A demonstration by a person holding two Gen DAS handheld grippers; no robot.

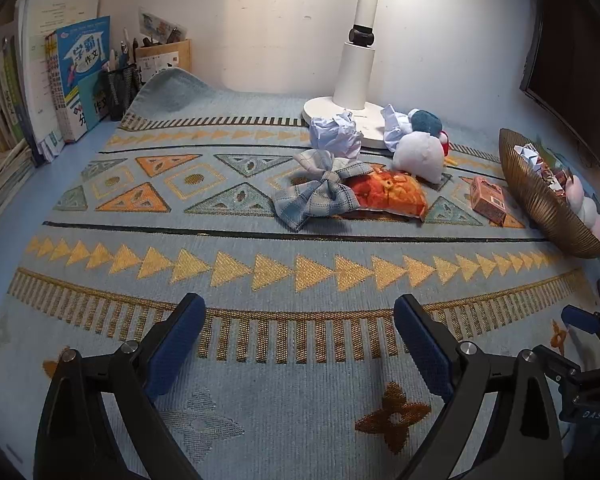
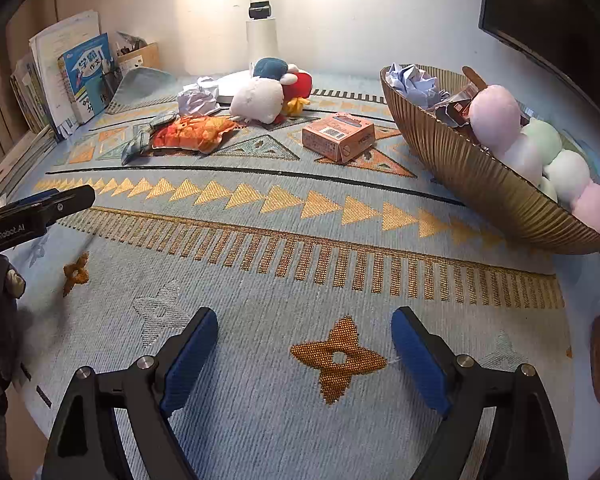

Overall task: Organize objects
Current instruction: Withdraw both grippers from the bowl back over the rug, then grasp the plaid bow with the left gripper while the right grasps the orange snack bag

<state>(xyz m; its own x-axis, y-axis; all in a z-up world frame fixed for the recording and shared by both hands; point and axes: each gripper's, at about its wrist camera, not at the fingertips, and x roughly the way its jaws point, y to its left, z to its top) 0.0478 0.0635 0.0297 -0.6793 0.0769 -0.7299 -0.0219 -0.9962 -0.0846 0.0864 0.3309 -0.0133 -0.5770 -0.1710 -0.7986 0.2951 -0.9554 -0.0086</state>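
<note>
Loose objects lie at the far side of the patterned mat: a plaid bow (image 1: 320, 192), an orange snack bag (image 1: 388, 194), a crumpled paper ball (image 1: 335, 136), a white plush toy (image 1: 418, 154) and a pink box (image 1: 489, 199). In the right wrist view I see the box (image 2: 338, 136), plush (image 2: 260, 98), snack bag (image 2: 192, 133) and paper ball (image 2: 198, 100). A ribbed brown basket (image 2: 472, 168) at right holds crumpled paper and pastel plush balls. My left gripper (image 1: 299, 346) and right gripper (image 2: 304, 354) are open and empty, near the mat's front.
A white lamp base (image 1: 340, 110) stands behind the objects. Books (image 1: 72, 80) and a pen holder (image 1: 120, 88) line the far left. A dark monitor (image 1: 572, 60) is at the right. The left gripper's side (image 2: 36, 216) shows at the left of the right wrist view.
</note>
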